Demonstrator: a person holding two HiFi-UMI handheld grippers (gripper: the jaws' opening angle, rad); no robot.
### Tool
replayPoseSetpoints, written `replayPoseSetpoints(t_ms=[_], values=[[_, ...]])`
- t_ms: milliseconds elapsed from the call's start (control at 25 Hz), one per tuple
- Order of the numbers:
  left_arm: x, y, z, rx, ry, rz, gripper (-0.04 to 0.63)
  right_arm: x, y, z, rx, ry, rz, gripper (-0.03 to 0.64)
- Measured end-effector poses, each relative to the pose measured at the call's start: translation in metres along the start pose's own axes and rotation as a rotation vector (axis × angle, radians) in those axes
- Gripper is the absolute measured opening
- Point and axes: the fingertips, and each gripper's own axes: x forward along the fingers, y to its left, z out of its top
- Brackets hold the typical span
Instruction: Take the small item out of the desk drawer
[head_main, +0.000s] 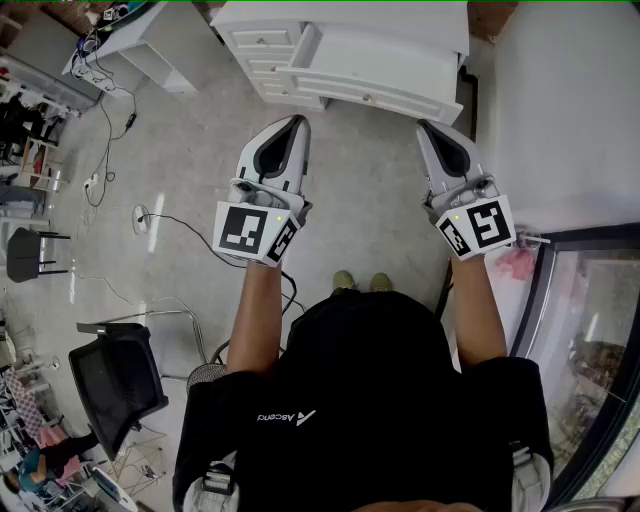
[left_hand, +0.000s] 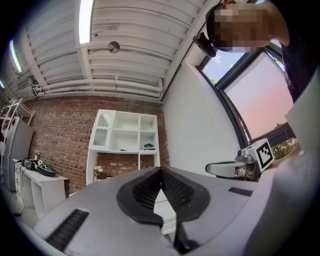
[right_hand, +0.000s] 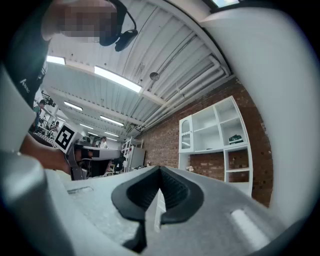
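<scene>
The person stands on the pale floor (head_main: 180, 160) with both arms held out, a claw in each hand and both pointed at the white tabletop (head_main: 350, 18) by the brick wall. The left claw (left_hand: 161, 171) is pressed together: its dark ribbed pads meet at the tip and nothing sits between them. The right claw (right_hand: 160, 171) is the same, tips touching and holding nothing. They hang side by side, well apart from each other and short of the furniture, touching nothing.

Under the tabletop, on its left, is a stack of small drawers (head_main: 262, 50). Beside that a wide drawer front (head_main: 370, 96) with small knobs juts out nearer to the person, but from up here I cannot tell if it is pulled open. The small item is not to be made out in any view, so if it is in a drawer it is hidden.

Both gripper views look up past the pads to a white shelf unit (left_hand: 125, 132) against the brick, under a ribbed ceiling with strip lights. Off to the person's left a black office chair (head_main: 115, 380) stands on the floor, with a dark cable (head_main: 190, 225) trailing near it. On the right there is a glass panel in a dark frame (head_main: 590, 340).
</scene>
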Motion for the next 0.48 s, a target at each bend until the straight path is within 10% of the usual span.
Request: replayPoseSetpoints(t_ms=[480], values=[[0.0025,0.0083,-0.0020,-0.022,-0.017,-0.011,-0.002,0.0060,0.0020,-0.0008,0.013,-0.008,0.000,0.000]])
